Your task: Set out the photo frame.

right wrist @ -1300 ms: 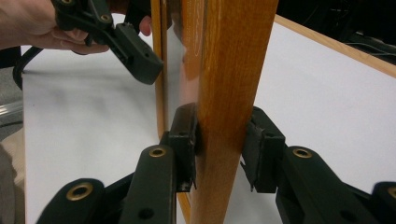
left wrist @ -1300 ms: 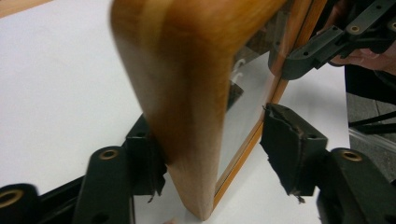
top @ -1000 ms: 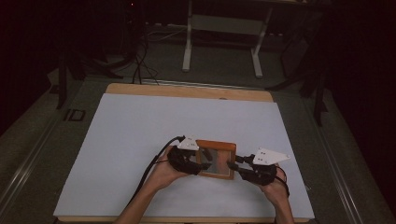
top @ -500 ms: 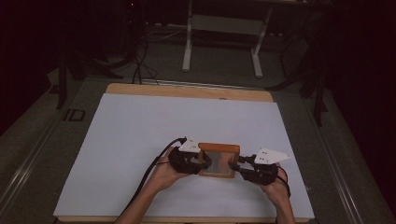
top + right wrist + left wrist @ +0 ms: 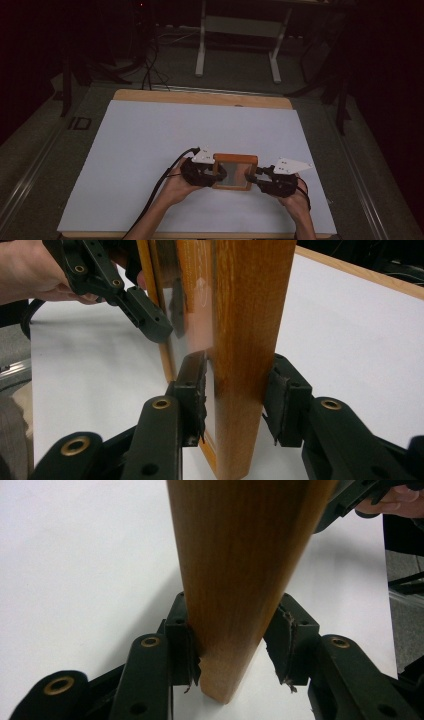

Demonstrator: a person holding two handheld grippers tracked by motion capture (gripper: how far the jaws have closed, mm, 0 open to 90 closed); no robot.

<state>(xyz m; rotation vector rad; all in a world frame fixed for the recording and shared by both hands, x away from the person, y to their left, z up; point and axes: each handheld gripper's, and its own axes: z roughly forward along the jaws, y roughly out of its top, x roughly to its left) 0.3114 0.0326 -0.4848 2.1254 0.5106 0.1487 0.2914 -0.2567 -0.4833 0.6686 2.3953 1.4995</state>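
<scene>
A wooden picture frame [image 5: 234, 172] with a glass pane stands tilted up on the white table cover, held between both grippers. My left gripper [image 5: 214, 175] is shut on the frame's left side. In the left gripper view its jaws clamp the wooden edge [image 5: 235, 580], and the right gripper [image 5: 350, 500] shows at the far end. My right gripper [image 5: 254, 179] is shut on the frame's right side. In the right gripper view the wood [image 5: 245, 340] sits between both pads, the glass faces left, and the left gripper [image 5: 145, 320] holds the far side.
A white sheet [image 5: 150, 150] covers the table, with a wooden strip [image 5: 200, 97] showing along the far edge. Beyond the table, a metal stand's legs [image 5: 235, 50] and cables [image 5: 150, 65] lie on the dark floor. Cables trail from both grippers toward the person.
The frame has tipped up from lying nearly flat to standing more on edge. Both grippers kept their hold and rose slightly with it.
</scene>
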